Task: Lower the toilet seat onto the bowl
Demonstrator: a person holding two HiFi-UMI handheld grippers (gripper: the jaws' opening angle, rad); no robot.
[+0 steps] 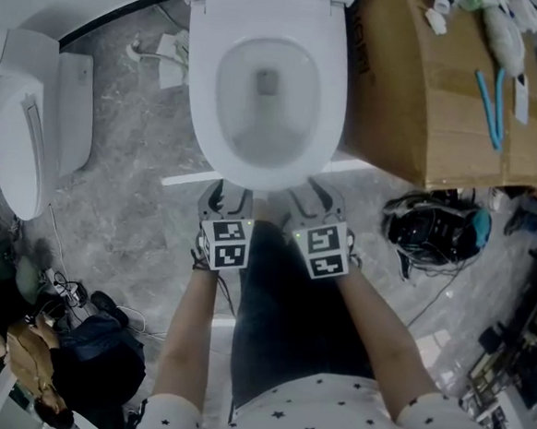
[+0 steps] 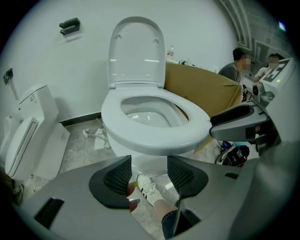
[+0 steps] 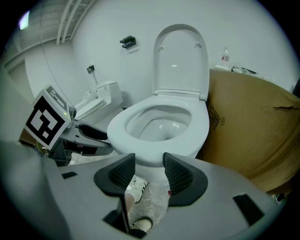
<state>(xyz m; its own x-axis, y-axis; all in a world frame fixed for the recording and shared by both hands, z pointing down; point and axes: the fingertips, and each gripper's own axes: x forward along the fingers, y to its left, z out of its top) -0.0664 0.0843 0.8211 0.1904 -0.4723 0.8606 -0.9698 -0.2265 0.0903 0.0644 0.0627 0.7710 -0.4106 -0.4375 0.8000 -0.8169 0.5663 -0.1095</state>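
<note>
Lying on bowl [image 1: 261, 130]: seat [image 1: 203, 74] | lid [image 2: 136, 51] upright, clear in gripper views

You've got clear air between your left gripper [image 1: 228, 199], your right gripper [image 1: 314, 201] and the toilet seat's [image 1: 201, 93] front edge. On your right the cardboard box [image 1: 443, 112] crowds the bowl, so no way through. On your left, open floor [image 1: 135, 152] runs to the second toilet [image 1: 34, 135]. The upright lid [image 2: 136, 51] walls off the back.
</note>
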